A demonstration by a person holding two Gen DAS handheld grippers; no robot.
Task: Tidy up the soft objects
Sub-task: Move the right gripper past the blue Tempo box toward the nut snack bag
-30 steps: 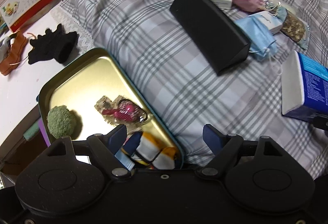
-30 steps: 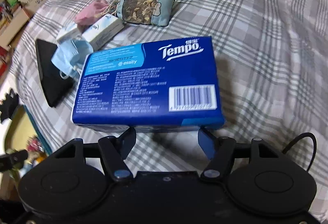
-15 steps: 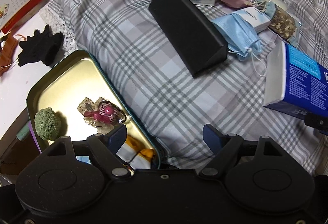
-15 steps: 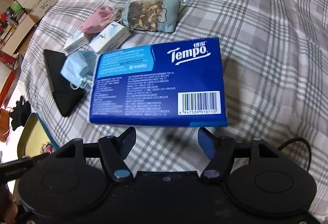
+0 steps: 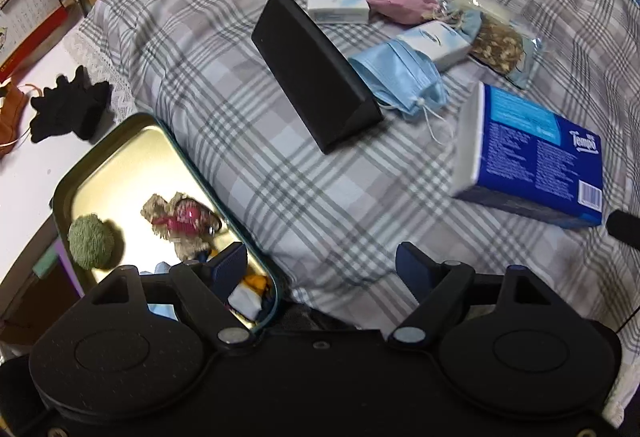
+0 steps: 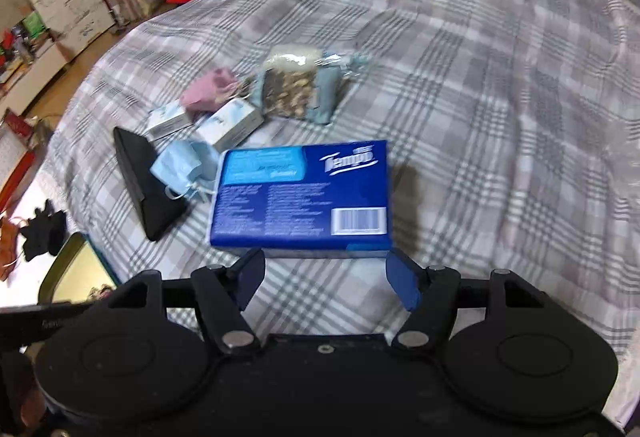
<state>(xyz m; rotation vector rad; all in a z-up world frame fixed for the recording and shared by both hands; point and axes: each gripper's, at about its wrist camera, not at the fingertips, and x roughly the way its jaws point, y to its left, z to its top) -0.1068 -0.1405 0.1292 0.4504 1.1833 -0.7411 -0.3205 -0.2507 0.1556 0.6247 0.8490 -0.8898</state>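
Plaid bedspread (image 5: 248,85) under both claws. Blue tissue pack (image 6: 304,197) lies just ahead of the right gripper (image 6: 324,279), jaws apart, holding nothing. Gold tin tray (image 5: 120,157) sits at the left gripper (image 5: 320,265)'s left finger; jaws wide, empty. Green pompom (image 5: 91,248) lies in the tray, far left.

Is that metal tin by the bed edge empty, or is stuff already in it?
Not empty. The tin holds a green pom-pom, a pink charm and striped fabric.
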